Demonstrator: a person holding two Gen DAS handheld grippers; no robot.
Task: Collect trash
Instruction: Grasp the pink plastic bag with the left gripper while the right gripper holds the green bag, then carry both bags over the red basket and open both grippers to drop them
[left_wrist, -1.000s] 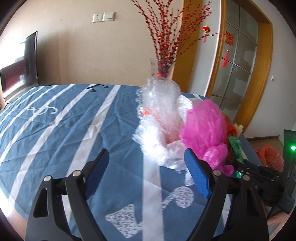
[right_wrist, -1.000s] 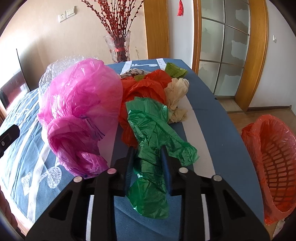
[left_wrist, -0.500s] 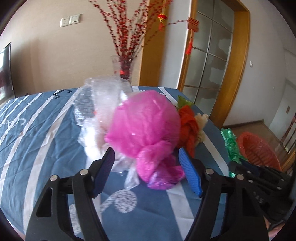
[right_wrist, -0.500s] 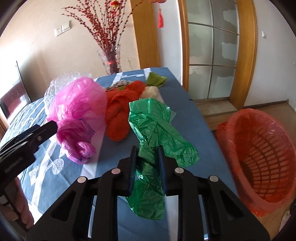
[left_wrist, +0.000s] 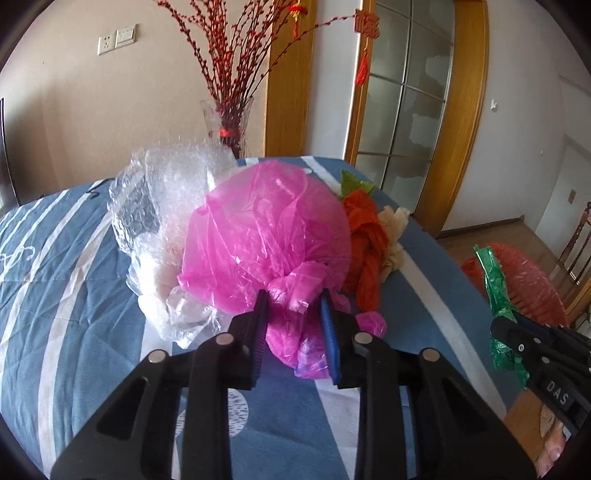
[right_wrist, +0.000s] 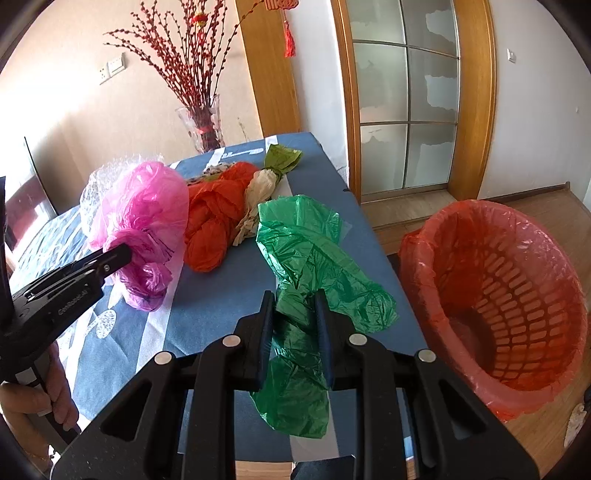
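A crumpled pink plastic bag (left_wrist: 266, 229) lies on the blue striped tablecloth (left_wrist: 55, 258). My left gripper (left_wrist: 293, 299) has its jaws closing around the bag's bunched neck, and the pads press on it. The right wrist view shows the same gripper (right_wrist: 123, 254) from the side at the pink bag (right_wrist: 144, 206). My right gripper (right_wrist: 293, 299) is shut on a green plastic bag (right_wrist: 306, 236), which hangs over the table's right edge. A red basket (right_wrist: 517, 295) with a red liner stands on the floor to the right.
Clear bubble wrap (left_wrist: 162, 199) sits left of the pink bag. An orange-red bag (left_wrist: 365, 240), a beige bag (left_wrist: 395, 229) and an olive bag (right_wrist: 280, 157) lie behind it. A glass vase (left_wrist: 227, 122) of red branches stands at the far edge. A person's hand (right_wrist: 33, 402) holds the left gripper.
My left gripper swung right from the bubble wrap to the pink bag and its jaws narrowed onto the bag's neck. My right gripper carried the green bag right, closer to the basket.
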